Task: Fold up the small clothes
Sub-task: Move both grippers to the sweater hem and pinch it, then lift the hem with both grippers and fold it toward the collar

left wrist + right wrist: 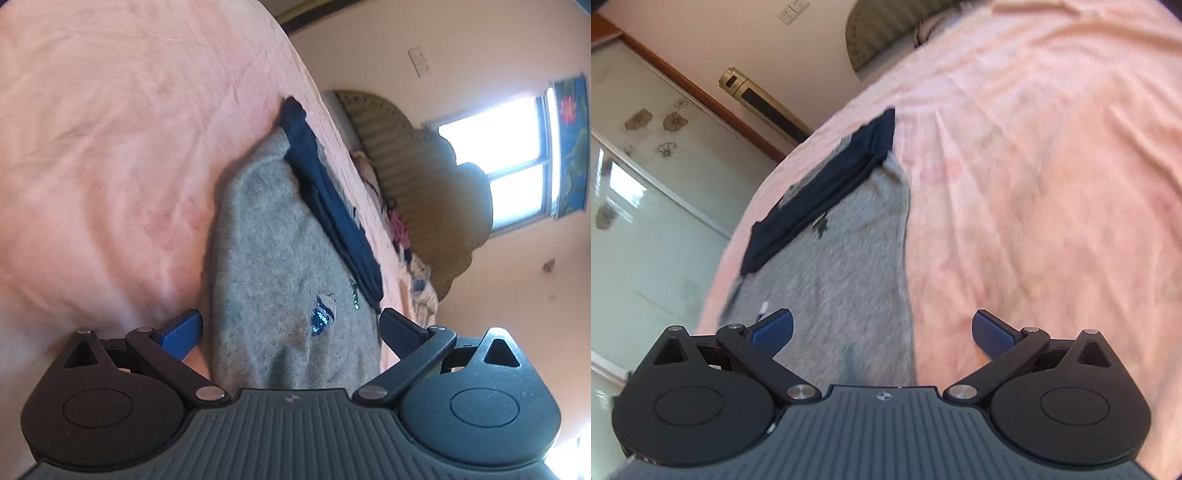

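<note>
A grey fuzzy garment with a blue sequin patch lies flat on the pink bedsheet. A folded dark navy piece rests along its far edge. My left gripper is open just above the near end of the grey garment, its blue pads apart and nothing pinched. In the right wrist view the same grey garment and navy piece appear. My right gripper is open wide over the garment's near right edge, one pad over grey cloth, the other over the sheet.
A green padded headboard with a heap of other clothes in front of it stands at the bed's far end. A bright window lies beyond. A gold standing appliance and frosted sliding doors are beside the bed.
</note>
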`<action>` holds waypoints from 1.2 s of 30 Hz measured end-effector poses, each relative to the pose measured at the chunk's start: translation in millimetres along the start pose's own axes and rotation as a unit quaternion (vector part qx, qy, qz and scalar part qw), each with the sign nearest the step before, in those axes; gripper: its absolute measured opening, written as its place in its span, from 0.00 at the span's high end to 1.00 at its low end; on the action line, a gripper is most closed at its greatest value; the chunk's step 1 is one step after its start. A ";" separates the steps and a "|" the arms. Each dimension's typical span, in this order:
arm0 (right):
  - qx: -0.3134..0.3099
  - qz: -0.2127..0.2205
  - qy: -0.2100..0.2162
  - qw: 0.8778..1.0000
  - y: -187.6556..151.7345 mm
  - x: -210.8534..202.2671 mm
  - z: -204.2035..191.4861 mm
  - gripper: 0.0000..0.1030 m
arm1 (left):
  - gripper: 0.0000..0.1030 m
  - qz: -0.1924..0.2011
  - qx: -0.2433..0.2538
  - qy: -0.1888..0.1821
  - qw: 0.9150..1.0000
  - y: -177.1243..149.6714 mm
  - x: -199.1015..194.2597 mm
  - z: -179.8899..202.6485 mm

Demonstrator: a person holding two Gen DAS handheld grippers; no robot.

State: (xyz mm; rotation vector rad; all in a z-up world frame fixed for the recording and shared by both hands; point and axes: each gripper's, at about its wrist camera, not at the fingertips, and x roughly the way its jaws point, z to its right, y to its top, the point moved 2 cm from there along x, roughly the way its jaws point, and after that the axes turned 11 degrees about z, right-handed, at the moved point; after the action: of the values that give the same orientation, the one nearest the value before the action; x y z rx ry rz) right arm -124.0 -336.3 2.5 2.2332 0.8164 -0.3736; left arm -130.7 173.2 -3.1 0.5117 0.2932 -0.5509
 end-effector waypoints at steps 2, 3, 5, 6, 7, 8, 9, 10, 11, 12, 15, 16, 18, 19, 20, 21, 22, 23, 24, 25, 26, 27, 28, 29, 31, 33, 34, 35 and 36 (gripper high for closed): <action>0.002 -0.036 0.022 0.999 -8.5 2.5 -7.2 0.00 | 0.29 -0.016 0.045 0.018 0.999 -4.8 17.2 12.4; 0.003 -0.049 0.028 0.998 -12.6 3.9 -10.1 0.00 | 0.44 -0.026 0.065 0.029 0.997 -8.2 23.3 15.2; 0.005 -0.062 0.038 0.997 -21.8 1.9 -16.5 0.03 | 0.88 -0.048 0.100 0.067 0.992 -13.9 34.7 16.5; 0.007 -0.062 0.039 0.997 -25.0 -2.6 -17.1 0.10 | 0.89 -0.048 0.111 0.074 0.990 -15.0 35.0 13.5; 0.006 -0.063 0.038 0.997 -27.2 -2.5 -17.6 0.25 | 0.91 -0.048 0.112 0.074 0.990 -14.1 35.5 12.7; 0.005 -0.070 0.034 0.997 -29.9 -1.3 -17.1 0.40 | 0.93 -0.051 0.117 0.078 0.989 -13.6 34.5 13.2; 0.010 -0.088 0.025 0.996 -34.5 -0.7 -13.9 0.73 | 0.93 -0.049 0.130 0.083 0.987 -12.3 33.4 16.2; 0.011 -0.099 0.018 0.995 -38.6 3.0 -11.3 0.86 | 0.94 -0.041 0.144 0.084 0.985 -11.4 30.6 20.9; 0.013 -0.096 0.029 0.995 -40.6 1.4 -10.0 0.86 | 0.94 -0.035 0.156 0.078 0.984 -8.1 24.7 26.1; 0.016 -0.098 0.030 0.995 -39.8 0.5 -8.7 0.87 | 0.94 -0.031 0.164 0.070 0.983 -4.4 16.8 32.7; 0.004 -0.073 0.027 0.997 -21.4 -16.6 -11.1 0.87 | 0.95 0.003 0.205 0.048 0.977 13.4 -11.8 55.3; -0.002 -0.067 0.028 0.997 -13.5 -24.0 -11.8 0.88 | 0.95 0.010 0.224 0.049 0.973 17.7 -18.4 59.2; -0.027 -0.052 0.006 0.998 1.7 -37.2 -8.5 0.88 | 0.95 0.011 0.258 0.076 0.963 20.5 -21.3 55.9; -0.026 -0.056 0.001 0.998 4.8 -38.8 -3.1 0.88 | 0.95 0.007 0.261 0.092 0.961 20.6 -19.3 47.5; -0.009 -0.073 0.008 0.997 5.0 -35.6 5.3 0.87 | 0.95 -0.002 0.254 0.098 0.962 19.2 -18.1 36.9; 0.006 -0.083 0.010 0.996 2.1 -33.4 10.6 0.81 | 0.95 -0.015 0.238 0.099 0.966 16.9 -17.5 27.0; 0.011 -0.090 0.001 0.996 -1.8 -29.1 14.9 0.75 | 0.95 -0.024 0.219 0.097 0.971 13.6 -19.2 18.0; 0.010 -0.094 0.001 0.996 -6.2 -28.2 16.2 0.73 | 0.95 -0.029 0.200 0.093 0.975 9.3 -23.9 9.7; 0.018 -0.091 0.014 0.996 -9.8 -29.9 16.7 0.66 | 0.95 -0.033 0.180 0.090 0.979 4.5 -28.6 2.8; 0.028 -0.088 0.025 0.995 -12.7 -33.9 17.1 0.55 | 0.95 -0.035 0.155 0.080 0.984 -0.6 -35.5 -3.1; 0.032 -0.084 0.035 0.995 -15.7 -38.9 16.6 0.50 | 0.94 -0.036 0.130 0.065 0.989 -6.0 -42.4 -8.7; 0.033 -0.084 0.046 0.995 -20.3 -43.8 15.8 0.42 | 0.94 -0.039 0.104 0.049 0.993 -11.7 -48.6 -13.2; 0.031 -0.091 0.055 0.994 -24.9 -46.3 12.8 0.38 | 0.91 -0.043 0.076 0.035 0.996 -18.1 -53.1 -18.5; 0.029 -0.099 0.062 0.993 -29.7 -46.9 9.1 0.37 | 0.89 -0.050 0.052 0.021 0.997 -25.2 -55.8 -22.4; 0.024 -0.107 0.069 0.992 -37.6 -46.2 4.9 0.36 | 0.87 -0.052 0.019 0.000 0.998 -38.5 -54.6 -26.3; 0.029 -0.109 0.083 0.990 -42.1 -40.3 0.3 0.35 | 0.87 -0.046 -0.005 0.003 0.999 -42.8 -45.2 -31.9; 0.032 -0.110 0.088 0.990 -43.0 -34.2 -2.9 0.35 | 0.87 -0.040 -0.018 -0.001 0.999 -42.7 -39.3 -34.3; 0.031 -0.111 0.092 0.989 -44.1 -29.7 -5.6 0.35 | 0.87 -0.034 -0.026 -0.005 0.999 -41.7 -33.4 -35.1; 0.028 -0.110 0.096 0.989 -44.7 -24.3 -8.4 0.35 | 0.87 -0.034 -0.030 -0.004 0.999 -40.6 -27.1 -34.0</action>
State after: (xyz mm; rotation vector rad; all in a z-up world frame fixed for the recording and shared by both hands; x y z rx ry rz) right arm -171.4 -316.9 -3.7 2.2620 1.1744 -0.2895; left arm -180.0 173.1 -36.3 0.4436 0.3199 -0.6080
